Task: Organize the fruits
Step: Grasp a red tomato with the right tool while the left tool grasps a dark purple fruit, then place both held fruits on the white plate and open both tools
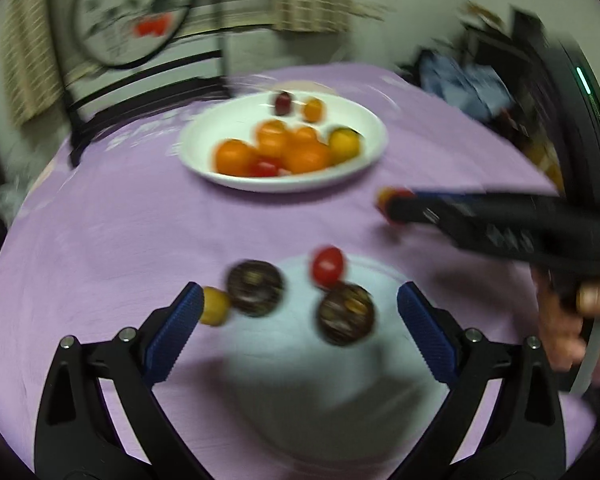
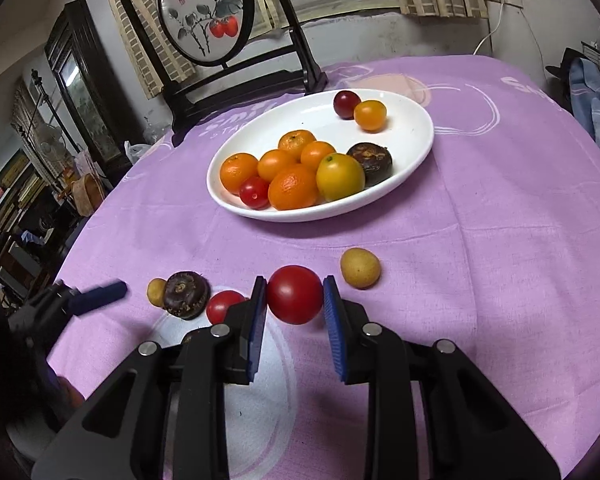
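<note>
Right hand-held gripper [image 2: 295, 300] pinching a red tomato [image 2: 294, 294], lifted just short of the white plate [image 2: 416, 152], which lies straight ahead. Left hand-held gripper [image 1: 300, 320], jaws spread, over loose fruit farther from the plate.

Left wrist view smeared by motion blur; fruit in the plate [image 1: 204, 136] indistinct.

Plate [image 2: 416, 152] of fruit lies behind 2 tomatoes [image 2: 225, 305] on tablecloth [image 2: 500, 260].
</note>
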Motion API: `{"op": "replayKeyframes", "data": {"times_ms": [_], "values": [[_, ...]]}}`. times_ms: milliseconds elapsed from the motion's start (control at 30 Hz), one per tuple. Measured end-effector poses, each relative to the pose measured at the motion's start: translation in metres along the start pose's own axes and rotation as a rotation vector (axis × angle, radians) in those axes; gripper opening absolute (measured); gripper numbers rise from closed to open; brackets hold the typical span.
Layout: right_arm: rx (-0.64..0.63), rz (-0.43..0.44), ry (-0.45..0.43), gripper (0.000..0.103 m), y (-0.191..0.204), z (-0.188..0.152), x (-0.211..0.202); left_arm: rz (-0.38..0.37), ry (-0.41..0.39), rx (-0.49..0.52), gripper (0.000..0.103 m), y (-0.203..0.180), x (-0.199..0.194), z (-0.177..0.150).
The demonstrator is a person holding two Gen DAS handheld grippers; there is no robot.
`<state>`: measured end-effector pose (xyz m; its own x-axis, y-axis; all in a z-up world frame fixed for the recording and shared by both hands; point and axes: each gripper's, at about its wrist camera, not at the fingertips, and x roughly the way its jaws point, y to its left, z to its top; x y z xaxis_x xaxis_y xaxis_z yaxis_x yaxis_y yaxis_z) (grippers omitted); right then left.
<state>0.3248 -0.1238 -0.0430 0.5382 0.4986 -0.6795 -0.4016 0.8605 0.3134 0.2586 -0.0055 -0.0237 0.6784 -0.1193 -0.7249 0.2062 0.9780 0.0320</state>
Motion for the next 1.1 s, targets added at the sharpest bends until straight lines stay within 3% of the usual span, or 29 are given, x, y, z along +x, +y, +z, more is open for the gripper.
{"op": "replayKeyframes", "data": {"times_ms": [167,467,733,933,1100], "values": [[-0.037,-0.019,-0.018,0.029,0.006,0.001,-0.003,-0.058,0.058,0.055,0.076,-0.016,0.014,-0.006],[-0.046,-0.018,-0.015,0.029,0.009,0.001,-0.002,-0.04,0.079,0.058,0.063,-0.015,0.025,-0.013],[-0.046,-0.018,-0.016,0.029,0.009,0.001,-0.002,-0.029,0.092,0.067,0.058,-0.017,0.034,-0.014],[-0.044,-0.022,-0.013,0.029,0.008,0.001,-0.001,-0.049,0.089,0.072,0.043,-0.018,0.033,-0.015],[-0.046,-0.02,-0.017,0.029,0.008,0.002,0.0,-0.057,0.093,0.063,0.043,-0.017,0.032,-0.014]]}}
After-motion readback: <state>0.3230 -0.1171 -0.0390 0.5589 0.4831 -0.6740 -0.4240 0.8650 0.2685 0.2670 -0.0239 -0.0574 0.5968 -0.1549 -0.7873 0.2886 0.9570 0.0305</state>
